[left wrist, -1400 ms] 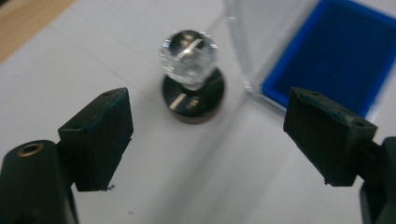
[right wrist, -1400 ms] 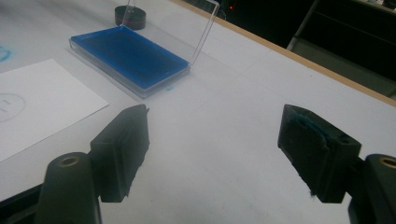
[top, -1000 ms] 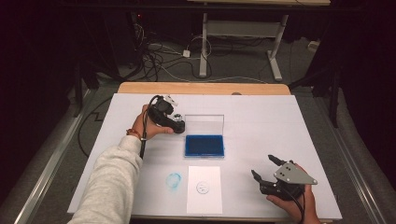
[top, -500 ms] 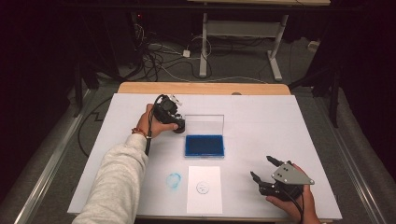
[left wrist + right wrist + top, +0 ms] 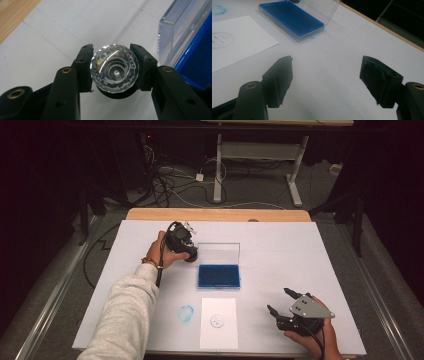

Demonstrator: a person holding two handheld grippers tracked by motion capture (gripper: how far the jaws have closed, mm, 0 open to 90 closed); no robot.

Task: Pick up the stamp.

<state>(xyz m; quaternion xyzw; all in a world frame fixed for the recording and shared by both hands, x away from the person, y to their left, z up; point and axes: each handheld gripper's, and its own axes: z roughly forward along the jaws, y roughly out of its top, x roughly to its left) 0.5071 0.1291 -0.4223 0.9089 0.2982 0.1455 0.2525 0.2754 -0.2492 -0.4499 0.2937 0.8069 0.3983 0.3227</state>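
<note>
While hanging released nearer than the ink pad (image 5: 218,276) and to its right, right tool (image 5: 278,300): little danger. Just nearer than the pad, loose paper (image 5: 217,322); may skid under a press. At the pad's far left corner, stamp (image 5: 114,72) clenched in left tool (image 5: 190,254) by its slick faceted knob; risks slipping, tilting, smearing the bench (image 5: 280,245).

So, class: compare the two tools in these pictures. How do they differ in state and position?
The left tool is shut on the round clear-topped stamp, its jaws having just closed on it; the right tool stands open with nothing between its jaws. The left tool sits beside the blue ink pad, by its raised clear lid; the right tool rests near the table's front edge. Both have black jaws.
</note>
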